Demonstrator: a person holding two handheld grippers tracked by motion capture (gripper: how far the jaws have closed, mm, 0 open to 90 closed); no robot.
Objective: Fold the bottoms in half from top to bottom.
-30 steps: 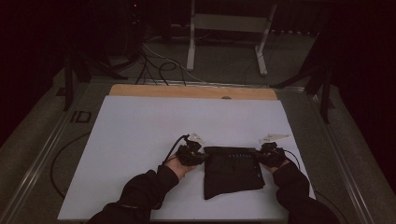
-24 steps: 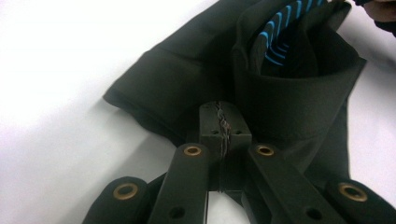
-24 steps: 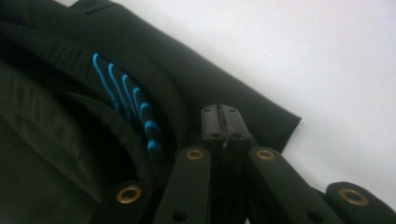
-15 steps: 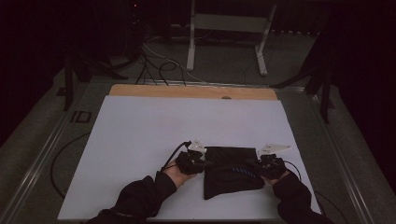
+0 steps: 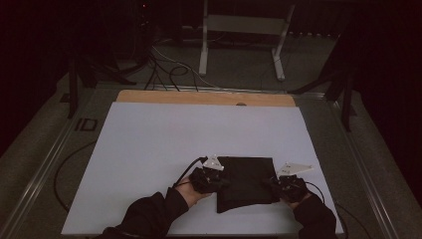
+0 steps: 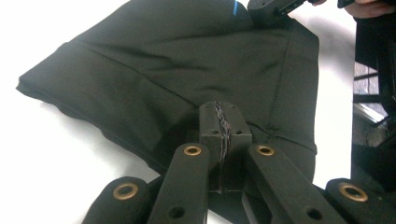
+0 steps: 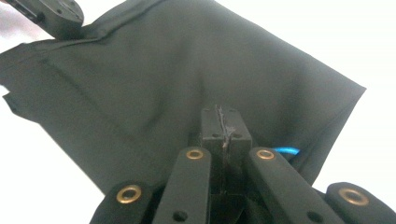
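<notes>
A dark folded cloth (image 5: 246,181) lies flat on the white table (image 5: 149,149), near the edge closest to the person and right of the middle, its near edge sagging into an uneven point. The left hand-held gripper (image 5: 219,182) is clenched on the cloth's left edge and the right hand-held gripper (image 5: 271,183) is clenched on its right edge, so the cloth spans the space between the two hands, with dark sleeves entering from the bottom of the high view. The step in hand looks like moving or straightening the folded cloth with both sides pinched; to do it well, both hands should probably travel together and level, keeping the fabric gently taut so the layers do not slip apart or bunch. The left gripper view looks along shut jaws with fabric pinched between them (image 6: 224,122), and shows stitched seams and a hem crossing the cloth, with the other gripper at the top of the picture. The right gripper view shows the same firm pinch (image 7: 224,123) and a bright blue loop or tag (image 7: 287,150) at the cloth's edge just beside the jaws, a detail too small to make out from above. The high view alone gives the cloth's place on the table and the wooden strip (image 5: 204,97) along the far edge
</notes>
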